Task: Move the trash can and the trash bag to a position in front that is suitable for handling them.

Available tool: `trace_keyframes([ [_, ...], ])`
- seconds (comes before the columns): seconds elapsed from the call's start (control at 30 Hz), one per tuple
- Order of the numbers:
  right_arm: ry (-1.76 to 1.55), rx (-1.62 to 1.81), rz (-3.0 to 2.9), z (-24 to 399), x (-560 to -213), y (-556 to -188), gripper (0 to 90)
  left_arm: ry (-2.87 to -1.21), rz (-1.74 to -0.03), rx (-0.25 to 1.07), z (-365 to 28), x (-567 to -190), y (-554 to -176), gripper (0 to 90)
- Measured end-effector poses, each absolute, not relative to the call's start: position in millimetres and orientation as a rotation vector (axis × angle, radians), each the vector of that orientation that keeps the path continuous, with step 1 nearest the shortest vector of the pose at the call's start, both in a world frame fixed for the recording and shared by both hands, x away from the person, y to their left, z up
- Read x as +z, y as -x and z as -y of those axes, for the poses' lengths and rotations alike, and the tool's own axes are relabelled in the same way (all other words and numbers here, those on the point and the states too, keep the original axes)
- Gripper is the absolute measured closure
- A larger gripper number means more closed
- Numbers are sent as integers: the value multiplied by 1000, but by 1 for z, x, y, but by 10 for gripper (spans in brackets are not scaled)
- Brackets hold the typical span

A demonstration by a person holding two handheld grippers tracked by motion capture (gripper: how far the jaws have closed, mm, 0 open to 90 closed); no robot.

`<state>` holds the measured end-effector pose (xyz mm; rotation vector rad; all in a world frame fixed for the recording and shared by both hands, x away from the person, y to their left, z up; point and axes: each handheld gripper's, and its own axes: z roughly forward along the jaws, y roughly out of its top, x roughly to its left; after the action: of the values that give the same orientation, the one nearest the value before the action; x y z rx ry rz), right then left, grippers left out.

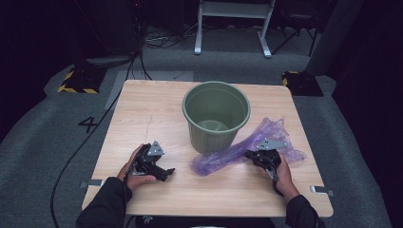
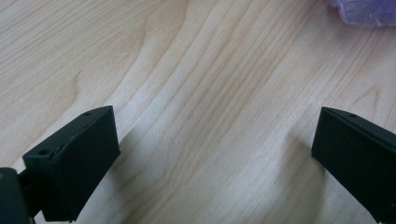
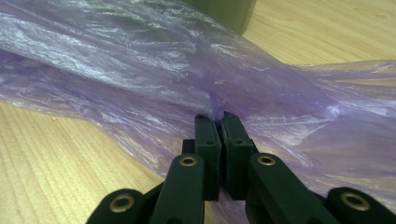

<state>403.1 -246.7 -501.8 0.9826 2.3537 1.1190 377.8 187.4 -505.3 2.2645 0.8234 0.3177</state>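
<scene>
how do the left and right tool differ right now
The left tool stands wide open over bare table; the right tool is shut on the purple bag. The left holds nothing and lies apart from the bag; the right pinches the film beside the green bin. Both are black and hand-held, low over the table.

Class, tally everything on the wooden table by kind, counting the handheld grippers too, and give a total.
Green bins: 1, the green bin, standing upright
Purple plastic bags: 1, the purple bag, lying beside the bin
Grippers: 2, the left gripper with jaws apart over bare wood, and the right gripper shut on the bag
Total: 4
</scene>
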Motion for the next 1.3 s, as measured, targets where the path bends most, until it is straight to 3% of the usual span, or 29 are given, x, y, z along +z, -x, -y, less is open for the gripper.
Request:
trace_keyframes([
  [1.3,-809,1336,-2190,260,-455,-380,889,-2257,-849,323,-193,-505,-368,0],
])
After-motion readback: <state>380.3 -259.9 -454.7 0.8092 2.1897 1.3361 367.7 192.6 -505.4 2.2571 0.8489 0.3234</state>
